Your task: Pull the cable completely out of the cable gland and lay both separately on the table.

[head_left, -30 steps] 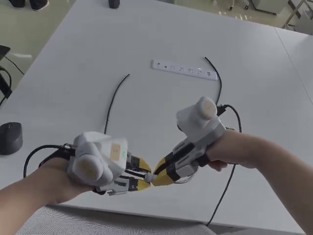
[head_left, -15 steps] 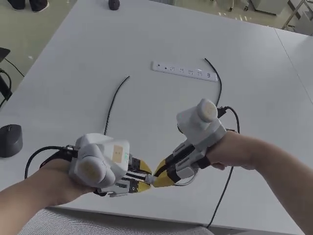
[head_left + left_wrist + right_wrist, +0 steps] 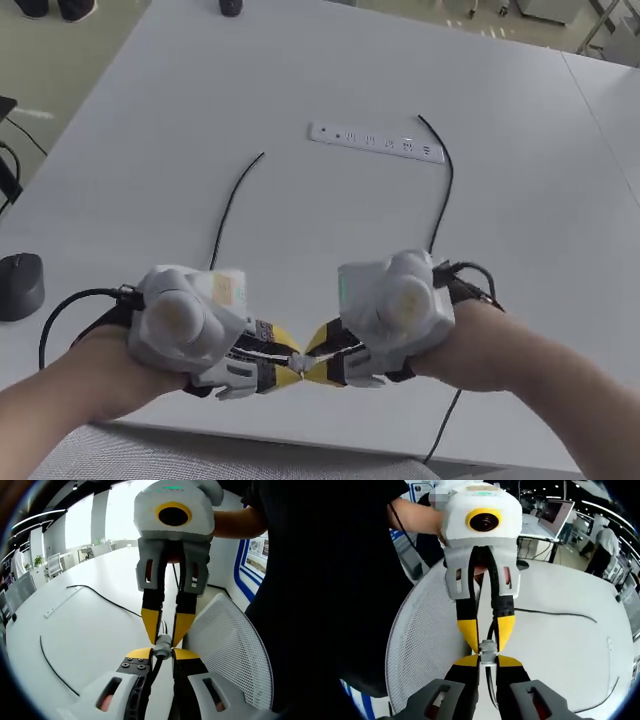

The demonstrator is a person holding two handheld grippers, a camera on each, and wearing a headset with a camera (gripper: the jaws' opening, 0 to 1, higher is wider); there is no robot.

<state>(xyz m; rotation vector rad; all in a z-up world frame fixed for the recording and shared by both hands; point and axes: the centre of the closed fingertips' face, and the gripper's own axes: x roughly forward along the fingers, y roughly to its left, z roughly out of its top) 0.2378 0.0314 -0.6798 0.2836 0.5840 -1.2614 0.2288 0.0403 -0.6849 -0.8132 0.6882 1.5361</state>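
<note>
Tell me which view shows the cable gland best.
Left gripper view: the cable gland sits close and sharp between yellow jaw tips. The right gripper view shows it nearly as well; the head view, a tiny speck.

cable gland point(image 3: 297, 361) mostly hidden between yellow fingers point(image 3: 322, 372) (head view)

Tip to tip, the right tool point(image 3: 487, 661) and the left tool point(image 3: 487, 636) both pinch the small cable gland point(image 3: 487, 649).

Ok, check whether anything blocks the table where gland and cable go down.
Nothing visible does. The left gripper and right gripper pinch the cable gland over the near table edge; bare surface lies just beyond. The loose black cable, power strip and mouse sit farther off.
</note>
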